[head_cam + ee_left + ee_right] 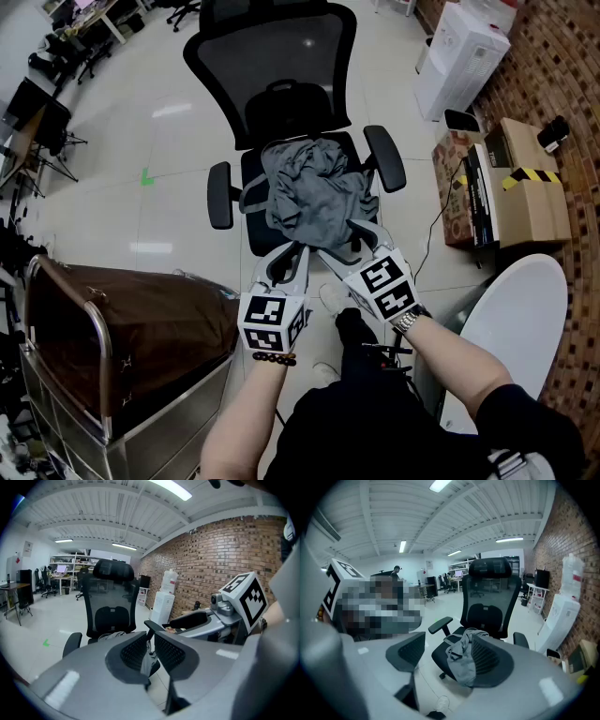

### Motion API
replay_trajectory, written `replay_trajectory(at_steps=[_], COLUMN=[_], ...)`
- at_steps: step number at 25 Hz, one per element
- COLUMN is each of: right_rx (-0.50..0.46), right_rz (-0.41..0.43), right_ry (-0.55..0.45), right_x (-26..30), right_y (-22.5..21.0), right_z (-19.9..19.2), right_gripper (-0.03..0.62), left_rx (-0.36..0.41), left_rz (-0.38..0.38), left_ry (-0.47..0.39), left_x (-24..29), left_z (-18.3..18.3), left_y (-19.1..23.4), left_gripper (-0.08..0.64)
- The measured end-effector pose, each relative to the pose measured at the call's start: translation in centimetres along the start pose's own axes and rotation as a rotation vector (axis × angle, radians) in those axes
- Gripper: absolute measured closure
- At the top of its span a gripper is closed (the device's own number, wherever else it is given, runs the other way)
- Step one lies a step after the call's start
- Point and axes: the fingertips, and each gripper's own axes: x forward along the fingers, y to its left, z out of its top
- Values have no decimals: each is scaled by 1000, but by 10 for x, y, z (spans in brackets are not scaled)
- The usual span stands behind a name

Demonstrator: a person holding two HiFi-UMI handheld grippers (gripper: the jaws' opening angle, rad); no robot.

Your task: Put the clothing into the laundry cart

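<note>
Left jaws' hold on clothing [314, 192] indistinct

Grey clothing [314, 192] is lying on the black mesh chair [272, 66]. Left of the chair, a silver laundry cart [112, 328] is showing a brown lining. Right of the chair, a red-brown brick wall [562, 84] is showing. The grey left gripper [151, 652] and right gripper [447, 645] are wearing black-and-white square markers.

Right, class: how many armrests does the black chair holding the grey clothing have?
2: left armrest at the chair's left in the head view, right armrest at its right. None seems hidden.
</note>
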Motion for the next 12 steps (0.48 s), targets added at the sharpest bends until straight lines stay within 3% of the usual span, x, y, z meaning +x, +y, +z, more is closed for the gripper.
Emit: replay_trajectory(at_steps=[5, 12], right_rx=[12, 9], right_rz=[3, 18], right_ry=[41, 137], right_x=[84, 189], right_y=[-63, -124], right_z=[-24, -92], right_gripper=[250, 179], left_rx=[-21, -91], left_rz=[36, 83], left_ry=[19, 51], left_x=[75, 155], left_z=[-21, -86], left_y=[58, 122], left_gripper=[479, 433])
